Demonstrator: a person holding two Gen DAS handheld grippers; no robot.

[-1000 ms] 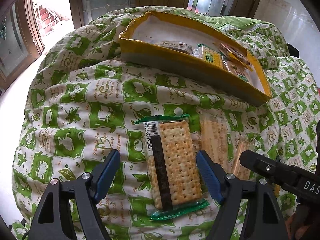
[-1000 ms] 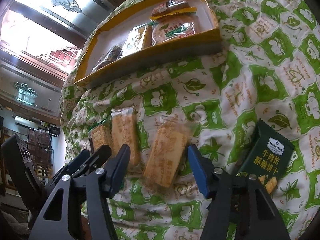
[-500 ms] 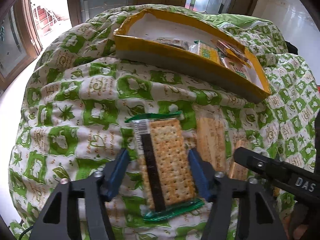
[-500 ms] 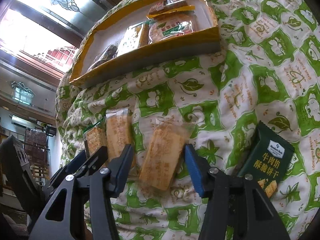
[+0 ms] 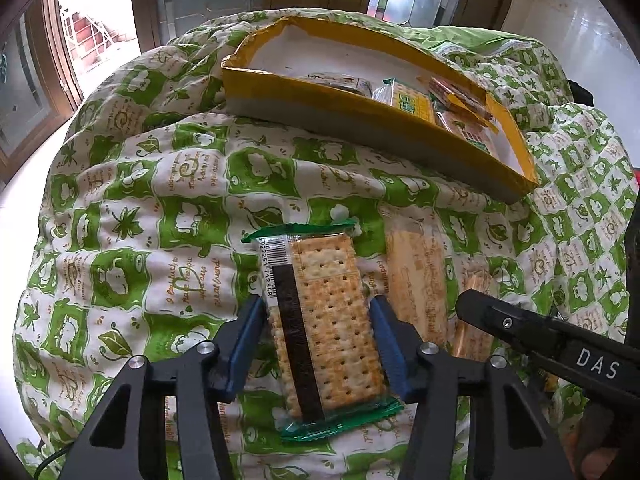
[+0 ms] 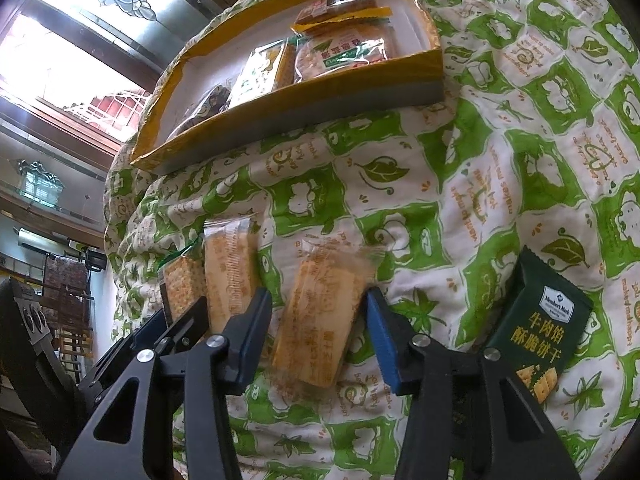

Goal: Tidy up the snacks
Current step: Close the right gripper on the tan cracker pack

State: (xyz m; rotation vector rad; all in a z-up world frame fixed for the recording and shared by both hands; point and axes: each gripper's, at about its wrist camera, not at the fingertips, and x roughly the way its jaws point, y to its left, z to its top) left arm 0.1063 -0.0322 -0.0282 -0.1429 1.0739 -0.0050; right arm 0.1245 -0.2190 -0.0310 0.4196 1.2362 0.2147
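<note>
My left tongs (image 5: 318, 334) had closed onto the cracker pack (image 5: 326, 320), both blue pads touching its long edges as it lay flat on the green-and-white quilt (image 5: 160, 208). The pack's near end ran down between the tong arms, its green seal crumpled. My right tongs (image 6: 318, 336) had just been narrowing around the orange wafer pack (image 6: 318, 320); the right pad met its corner, but a gap showed at the left pad, so no grip. A second wafer pack (image 6: 230, 272) lay just left of it, its near end hidden behind the left finger. A dark green packet (image 6: 540, 332) sat near right, its lower edge cut off by my tong arm. The yellow tray (image 6: 304, 110) stood at the far side with several snacks in it; the darkest one I could not make out.
</note>
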